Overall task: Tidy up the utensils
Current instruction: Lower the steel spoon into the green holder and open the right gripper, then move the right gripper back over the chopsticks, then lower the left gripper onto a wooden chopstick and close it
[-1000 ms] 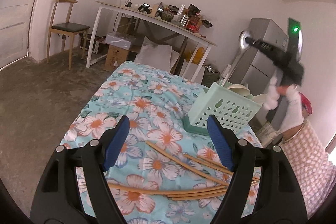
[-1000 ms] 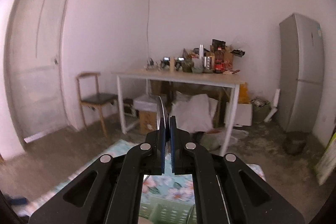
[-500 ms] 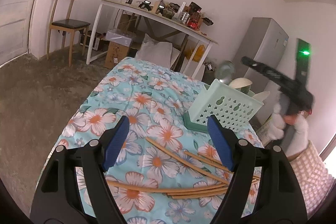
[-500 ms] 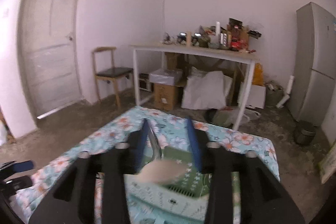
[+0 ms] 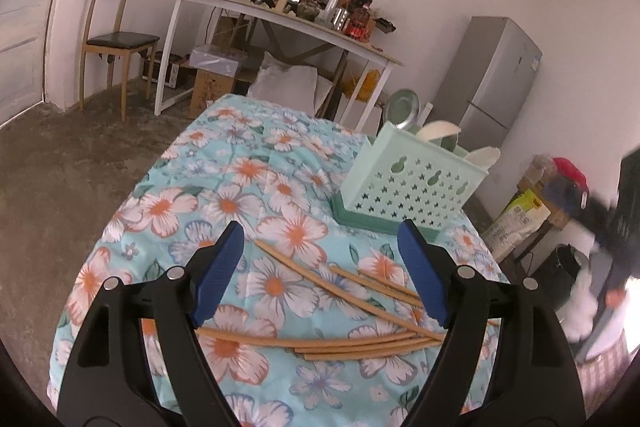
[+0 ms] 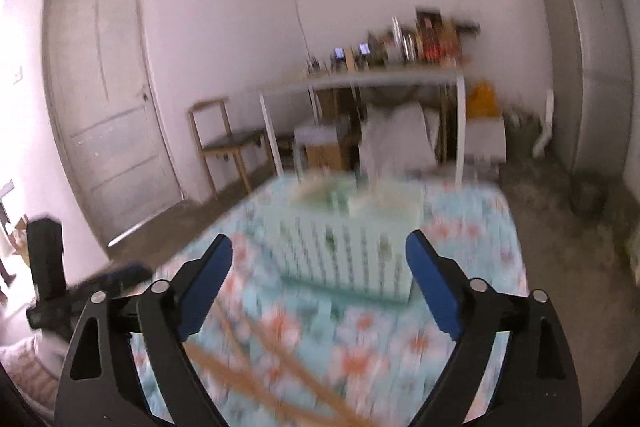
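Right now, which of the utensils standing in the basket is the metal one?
The round steel ladle at the far left corner of the green basket. The two spoons beside it are cream plastic; it alone is shiny and grey.

Tan chopsticks (image 5: 360,341) are lying scattered flat between the left tool's (image 5: 322,273) fingers; beyond it, a mint perforated basket (image 5: 412,183) is standing upright, holding seemingly spoons (image 5: 438,131).

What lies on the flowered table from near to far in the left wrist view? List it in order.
Left gripper → wooden chopsticks → mint utensil basket → metal ladle rising from the basket's far side.
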`<state>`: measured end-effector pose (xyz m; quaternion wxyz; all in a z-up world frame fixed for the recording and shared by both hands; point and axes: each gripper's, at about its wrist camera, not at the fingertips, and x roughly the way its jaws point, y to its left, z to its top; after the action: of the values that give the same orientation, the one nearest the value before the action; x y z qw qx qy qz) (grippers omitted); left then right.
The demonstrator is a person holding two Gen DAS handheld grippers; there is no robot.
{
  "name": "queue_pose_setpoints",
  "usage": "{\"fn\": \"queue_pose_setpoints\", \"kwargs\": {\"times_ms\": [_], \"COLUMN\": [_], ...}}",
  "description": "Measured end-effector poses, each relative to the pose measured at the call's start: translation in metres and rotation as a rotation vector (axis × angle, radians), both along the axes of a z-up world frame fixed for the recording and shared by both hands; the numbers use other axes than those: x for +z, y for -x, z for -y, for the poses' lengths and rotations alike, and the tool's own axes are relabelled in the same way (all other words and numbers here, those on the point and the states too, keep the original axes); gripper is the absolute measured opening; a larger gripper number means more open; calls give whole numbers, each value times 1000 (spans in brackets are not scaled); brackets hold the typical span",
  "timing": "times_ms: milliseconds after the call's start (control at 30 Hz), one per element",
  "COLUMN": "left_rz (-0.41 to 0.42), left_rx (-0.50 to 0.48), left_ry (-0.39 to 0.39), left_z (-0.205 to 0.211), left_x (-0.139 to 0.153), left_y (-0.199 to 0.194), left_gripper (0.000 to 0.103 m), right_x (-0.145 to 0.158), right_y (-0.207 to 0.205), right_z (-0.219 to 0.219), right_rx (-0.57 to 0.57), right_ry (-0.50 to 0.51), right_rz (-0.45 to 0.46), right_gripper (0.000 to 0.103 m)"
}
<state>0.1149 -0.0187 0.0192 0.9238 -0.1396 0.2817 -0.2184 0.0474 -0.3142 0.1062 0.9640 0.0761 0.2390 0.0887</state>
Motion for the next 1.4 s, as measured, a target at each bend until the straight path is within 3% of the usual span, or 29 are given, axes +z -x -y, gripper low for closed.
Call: {"fn": "queue_pose_setpoints", "kwargs": {"times_ms": [233,500,700,1033,1200,1400], "left_rz": [-30,-81,-95,-112,-139,-183], "left_rx": [-33,-72,-91,-88,-55,-20], "left_ry": [-29,-83,-116,-115,-100,-48], "left_z": [8,10,14,30,32,27], "left_x": [-12,-31,-37,-32,-33,-30], "left_y": [12,30,38,25,14,-6], "left_gripper": [76,76,76,76,76,76], "right_x": [-79,-133,-144,-146,-147,-147], "right_y": [32,48,45,47,47,48], "right_z": [2,-9,-21,-22,-24,-19], "right_rx": [-9,-16,-37,-89,-88,-89], "right_ry": [-82,-122,-92,-117,-93,-147], "right_rz": [-281,-419,-406,-369,-368,-360], "right_gripper": [87,88,96,97,97,97]}}
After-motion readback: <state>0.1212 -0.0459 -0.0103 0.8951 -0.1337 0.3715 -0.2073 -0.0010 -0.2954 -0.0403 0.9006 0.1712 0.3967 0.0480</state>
